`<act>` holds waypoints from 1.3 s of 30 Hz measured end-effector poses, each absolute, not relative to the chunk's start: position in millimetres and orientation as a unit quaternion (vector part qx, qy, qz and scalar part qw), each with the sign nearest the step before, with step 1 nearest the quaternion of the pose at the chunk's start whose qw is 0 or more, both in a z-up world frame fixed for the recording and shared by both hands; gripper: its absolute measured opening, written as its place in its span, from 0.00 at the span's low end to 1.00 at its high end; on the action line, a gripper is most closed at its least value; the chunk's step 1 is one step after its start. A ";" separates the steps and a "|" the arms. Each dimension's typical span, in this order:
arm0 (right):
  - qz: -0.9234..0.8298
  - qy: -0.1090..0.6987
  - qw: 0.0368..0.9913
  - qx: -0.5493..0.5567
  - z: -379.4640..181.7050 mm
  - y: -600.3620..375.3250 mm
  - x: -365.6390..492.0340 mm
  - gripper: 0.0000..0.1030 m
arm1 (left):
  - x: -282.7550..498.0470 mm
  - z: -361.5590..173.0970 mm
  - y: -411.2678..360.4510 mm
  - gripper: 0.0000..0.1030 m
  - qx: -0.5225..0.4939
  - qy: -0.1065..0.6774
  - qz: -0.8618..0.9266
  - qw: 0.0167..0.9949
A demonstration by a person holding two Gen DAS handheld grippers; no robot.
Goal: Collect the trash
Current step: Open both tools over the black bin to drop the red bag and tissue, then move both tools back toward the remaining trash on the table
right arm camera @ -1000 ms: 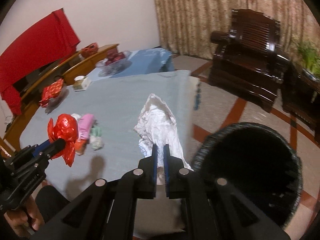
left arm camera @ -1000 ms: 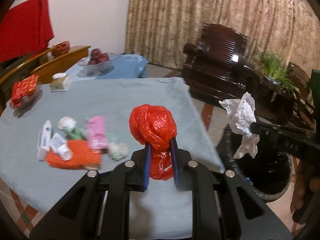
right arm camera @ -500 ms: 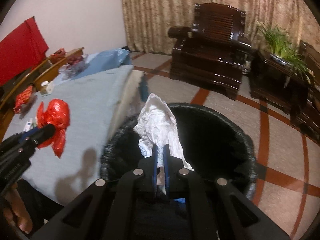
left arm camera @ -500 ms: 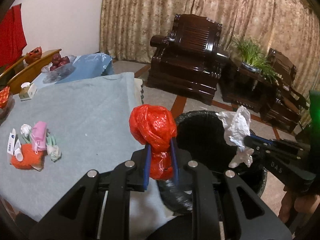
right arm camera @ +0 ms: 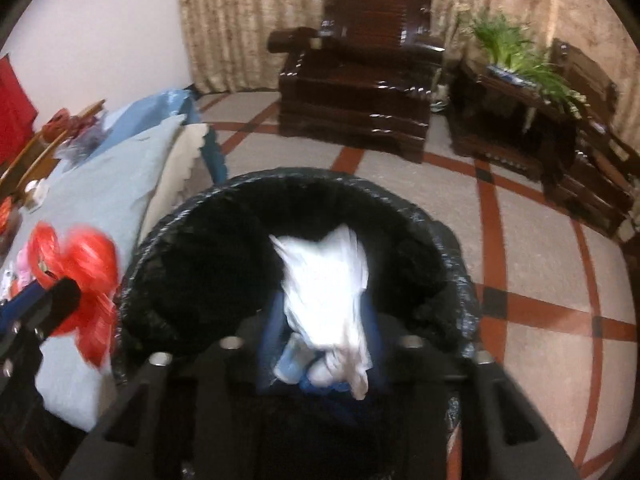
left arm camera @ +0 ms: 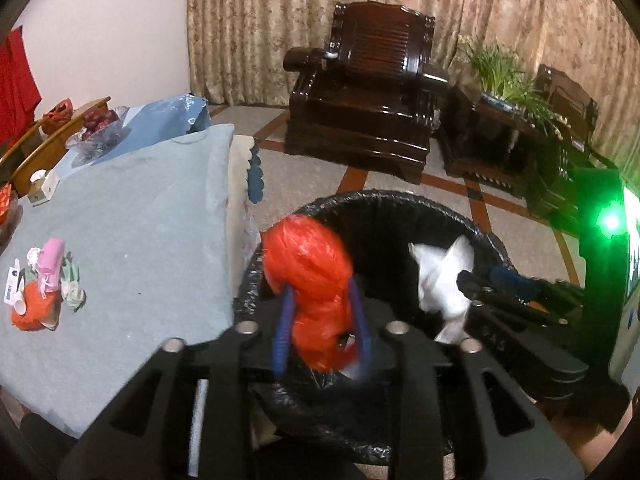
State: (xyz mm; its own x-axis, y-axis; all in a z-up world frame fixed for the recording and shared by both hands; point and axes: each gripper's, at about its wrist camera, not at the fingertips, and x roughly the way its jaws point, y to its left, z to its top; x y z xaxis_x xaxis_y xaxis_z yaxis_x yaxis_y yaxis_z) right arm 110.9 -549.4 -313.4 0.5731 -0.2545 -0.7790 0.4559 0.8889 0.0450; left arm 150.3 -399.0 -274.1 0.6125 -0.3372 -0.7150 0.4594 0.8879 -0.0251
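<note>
A crumpled red plastic bag (left arm camera: 306, 280) sits between the fingers of the left gripper (left arm camera: 320, 320), over the near rim of a black-lined trash bin (left arm camera: 400, 208). Beside it, the right gripper (right arm camera: 320, 340) has its fingers spread, with a blurred wad of white paper (right arm camera: 324, 292) between them — whether it is gripped, I cannot tell. More litter (left arm camera: 44, 284) lies on the grey-blue tablecloth (left arm camera: 140, 220) — well apart from the bin.
</note>
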 end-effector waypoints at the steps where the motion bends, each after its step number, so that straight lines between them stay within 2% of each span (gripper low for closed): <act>1: -0.201 0.413 0.880 0.122 -312.6 -550.0 110.6 0.42 | 149.6 -275.3 -399.9 0.46 0.083 0.378 -0.221 0.895; 2: -0.200 0.412 0.880 0.125 -312.2 -549.6 108.5 0.42 | 149.1 -275.4 -399.1 0.51 0.083 0.376 -0.220 0.896; 6: -0.203 0.410 0.881 0.124 -310.5 -549.0 101.7 0.42 | 147.4 -273.3 -394.2 0.53 0.091 0.371 -0.218 0.898; 8: -0.215 0.410 0.877 0.127 -307.5 -546.4 98.4 0.43 | 147.9 -269.2 -385.5 0.65 0.092 0.365 -0.205 0.904; 12: -0.211 0.400 0.882 0.134 -294.3 -530.7 98.0 0.49 | 150.9 -256.2 -355.0 0.70 0.083 0.355 -0.185 0.913; 16: -0.205 0.388 0.889 0.129 -276.0 -500.3 105.0 0.62 | 159.1 -241.4 -312.4 0.77 0.074 0.344 -0.154 0.923; 17: -0.204 0.382 0.893 0.126 -269.1 -488.4 107.8 0.63 | 161.6 -237.4 -298.4 0.78 0.071 0.343 -0.141 0.926; 26: -0.137 0.365 0.915 0.103 -245.5 -378.9 144.2 0.67 | 175.9 -225.2 -161.3 0.82 0.039 0.328 -0.036 0.943; 34: -0.059 0.369 0.926 0.054 -250.3 -280.1 185.8 0.67 | 195.8 -252.0 -16.5 0.82 -0.005 0.340 0.074 0.937; 39: -0.012 0.378 0.924 0.058 -258.3 -240.1 212.3 0.67 | 204.5 -263.3 36.7 0.82 -0.031 0.338 0.101 0.935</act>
State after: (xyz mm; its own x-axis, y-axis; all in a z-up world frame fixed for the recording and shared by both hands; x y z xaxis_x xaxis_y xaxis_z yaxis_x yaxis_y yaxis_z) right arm 212.3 -240.1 -258.3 0.7141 0.0226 -0.6996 0.0652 0.9930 0.0986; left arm 204.5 36.7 -263.3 0.7508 0.1684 -0.6387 -0.2101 0.9776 0.0107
